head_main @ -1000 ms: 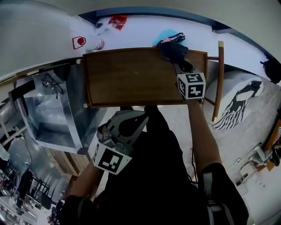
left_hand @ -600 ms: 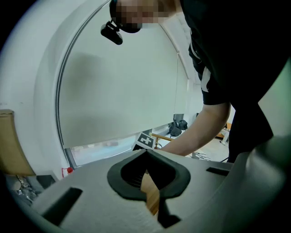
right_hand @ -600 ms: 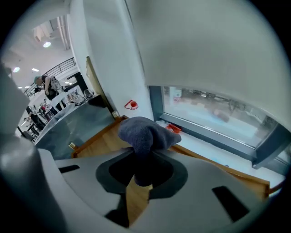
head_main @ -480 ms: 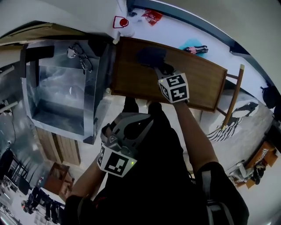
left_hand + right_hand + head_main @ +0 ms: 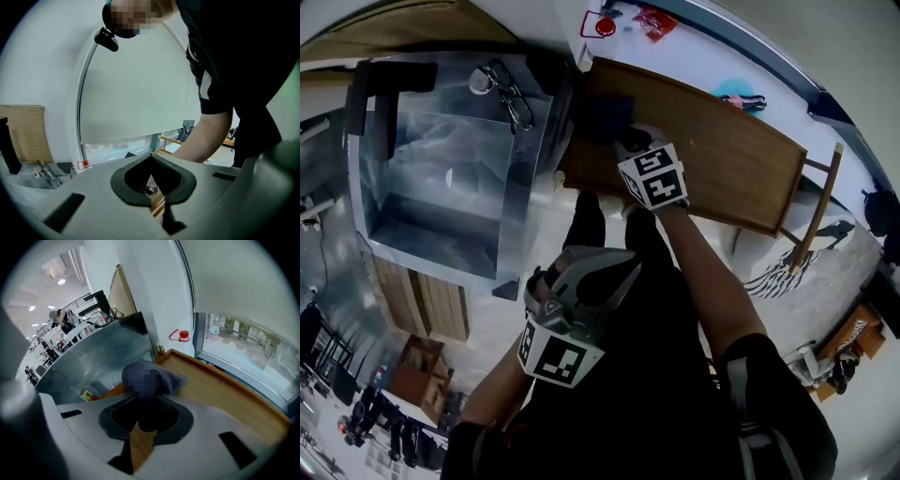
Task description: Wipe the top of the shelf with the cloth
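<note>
Wooden shelf top (image 5: 722, 159) below a window, with a dark cloth (image 5: 605, 117) held against it.
Right tongs (image 5: 625, 142) pinch the cloth at its gathered middle. The loose rest lies on the wood just ahead of their tips, near the shelf's end, with a metal bin (image 5: 441, 197) beyond. Left tongs (image 5: 581, 272) hang well behind, by the person's body, pressed together on nothing. Soft and light, the cloth will likely bunch unless pressed down, and that central fold looks the best hold.

Large open workspace hall, railed gallery (image 5: 77, 302) with people (image 5: 60, 318), ceiling lights (image 5: 61, 281), roller blind (image 5: 136, 93)
</note>
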Demonstrator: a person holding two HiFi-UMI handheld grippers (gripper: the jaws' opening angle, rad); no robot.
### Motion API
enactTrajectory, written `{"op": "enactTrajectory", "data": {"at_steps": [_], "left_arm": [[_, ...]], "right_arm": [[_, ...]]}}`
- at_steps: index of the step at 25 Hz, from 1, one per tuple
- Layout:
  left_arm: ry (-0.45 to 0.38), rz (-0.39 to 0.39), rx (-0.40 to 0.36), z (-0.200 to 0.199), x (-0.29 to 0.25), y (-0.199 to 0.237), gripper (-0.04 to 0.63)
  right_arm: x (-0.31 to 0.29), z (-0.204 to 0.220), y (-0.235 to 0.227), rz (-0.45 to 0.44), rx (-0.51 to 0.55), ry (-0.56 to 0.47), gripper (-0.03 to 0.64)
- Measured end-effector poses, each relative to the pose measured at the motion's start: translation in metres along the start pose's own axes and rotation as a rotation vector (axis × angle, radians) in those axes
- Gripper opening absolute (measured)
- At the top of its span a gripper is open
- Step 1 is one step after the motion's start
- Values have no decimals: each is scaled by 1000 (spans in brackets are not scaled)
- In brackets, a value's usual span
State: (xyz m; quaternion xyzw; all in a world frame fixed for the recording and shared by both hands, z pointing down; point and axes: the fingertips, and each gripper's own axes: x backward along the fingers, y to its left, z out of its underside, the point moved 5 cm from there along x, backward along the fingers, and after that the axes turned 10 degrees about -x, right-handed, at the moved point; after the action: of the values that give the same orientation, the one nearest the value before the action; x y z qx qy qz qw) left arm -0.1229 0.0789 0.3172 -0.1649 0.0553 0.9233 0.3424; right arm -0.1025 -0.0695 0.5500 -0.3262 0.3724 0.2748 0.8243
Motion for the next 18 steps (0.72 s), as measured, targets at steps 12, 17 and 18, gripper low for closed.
{"op": "enactTrajectory", "data": {"at_steps": [12,17,18], "left_arm": [[24,-16,27,21,14,0,18],[29,-1,11,20,7,-4,18],[33,5,8,20,5,-6,18]], "right_arm": [[-21,11,10,5,6,15,63],[-13,22,-1,20,-14,11,62],[-10,25,-4,23,-20,11,62]]}}
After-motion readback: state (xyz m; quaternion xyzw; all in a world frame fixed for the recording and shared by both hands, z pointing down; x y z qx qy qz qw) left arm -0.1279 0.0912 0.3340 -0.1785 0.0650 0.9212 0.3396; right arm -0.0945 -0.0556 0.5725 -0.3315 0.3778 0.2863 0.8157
